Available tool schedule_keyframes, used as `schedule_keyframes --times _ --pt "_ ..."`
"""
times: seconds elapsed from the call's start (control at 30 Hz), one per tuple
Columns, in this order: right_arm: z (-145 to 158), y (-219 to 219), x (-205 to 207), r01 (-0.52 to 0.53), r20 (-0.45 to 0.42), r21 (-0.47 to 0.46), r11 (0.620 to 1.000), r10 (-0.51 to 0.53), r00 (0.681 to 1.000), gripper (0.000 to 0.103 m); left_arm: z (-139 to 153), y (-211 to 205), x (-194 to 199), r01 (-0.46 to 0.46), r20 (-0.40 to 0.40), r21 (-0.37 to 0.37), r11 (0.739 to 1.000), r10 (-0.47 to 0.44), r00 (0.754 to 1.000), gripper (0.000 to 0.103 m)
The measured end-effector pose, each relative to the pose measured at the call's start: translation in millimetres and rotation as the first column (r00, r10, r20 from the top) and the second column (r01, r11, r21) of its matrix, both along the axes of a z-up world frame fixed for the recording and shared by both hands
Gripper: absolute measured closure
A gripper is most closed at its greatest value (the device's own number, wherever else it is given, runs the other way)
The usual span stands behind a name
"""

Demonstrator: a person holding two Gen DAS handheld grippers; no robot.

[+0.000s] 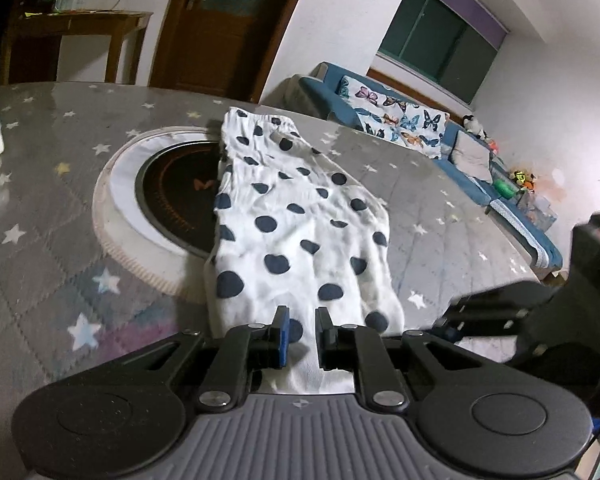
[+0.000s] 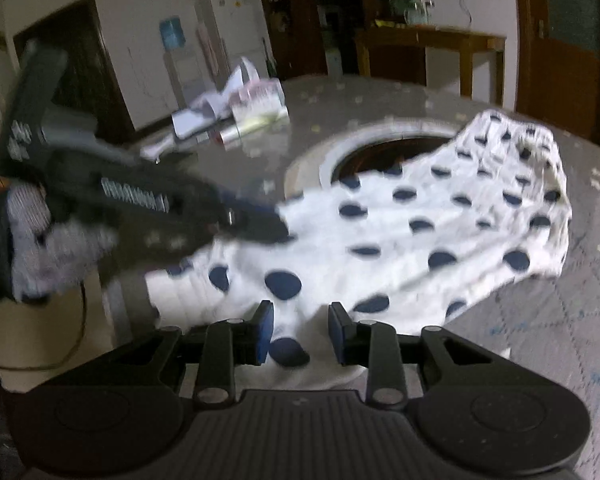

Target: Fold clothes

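Observation:
A white garment with navy polka dots (image 1: 300, 216) lies lengthwise on the grey star-patterned table (image 1: 440, 208), its far end with the elastic waistband. My left gripper (image 1: 301, 314) is shut on the garment's near edge, cloth bunched between its blue pads. My right gripper (image 2: 300, 308) is shut on the same near edge of the garment (image 2: 440, 216), further to the right. From the right wrist, the left gripper (image 2: 266, 224) shows blurred at the left, held by a gloved hand (image 2: 32, 240). The right gripper (image 1: 454, 318) shows dark at the left wrist view's right edge.
A round black hob with a pale ring (image 1: 168, 196) is set into the table, partly under the garment. Papers and packets (image 2: 240, 108) lie at the table's far side. A blue sofa with a butterfly blanket (image 1: 400, 120) and a wooden side table (image 1: 80, 28) stand beyond.

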State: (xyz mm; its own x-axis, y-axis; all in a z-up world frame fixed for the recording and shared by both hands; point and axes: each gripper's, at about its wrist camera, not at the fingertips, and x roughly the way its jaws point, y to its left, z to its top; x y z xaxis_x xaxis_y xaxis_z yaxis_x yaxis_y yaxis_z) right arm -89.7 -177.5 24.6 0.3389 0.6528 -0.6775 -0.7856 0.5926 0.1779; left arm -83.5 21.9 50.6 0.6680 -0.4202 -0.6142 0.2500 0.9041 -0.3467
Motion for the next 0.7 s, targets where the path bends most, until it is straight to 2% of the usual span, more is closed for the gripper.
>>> schedule_keyframes --times 0.13,0.27,0.33,0.47,0.6,0.7 --pt "6 -6 6 0.009 -0.007 0.017 1.000 -0.009 1.000 0.072 2 -2 10 -0.011 0.001 -0.001 1.000 0.011 1.000 0.088" --pt "24 -21 30 0.080 0.012 0.053 0.995 -0.081 0.997 0.071 1 -3 21 -0.021 -0.005 -0.014 1.000 0.021 1.000 0.088" --pt "26 -25 45 0.124 0.034 0.043 0.991 -0.125 0.992 0.071 -1 -6 27 -0.020 -0.016 -0.017 1.000 0.020 1.000 0.088" --pt "20 -29 85 0.217 0.087 0.010 0.976 -0.218 0.972 0.071 -8 -13 37 -0.009 -0.040 -0.007 1.000 0.008 0.999 0.088" --pt "1 -38 121 0.298 0.066 -0.024 0.954 -0.296 0.953 0.071 -15 -12 41 -0.013 -0.067 0.001 1.000 0.013 0.998 0.088" --pt "-8 -44 137 0.316 0.053 -0.048 0.947 -0.314 0.948 0.071 -21 -8 43 -0.019 -0.086 -0.002 1.000 0.019 0.996 0.088"
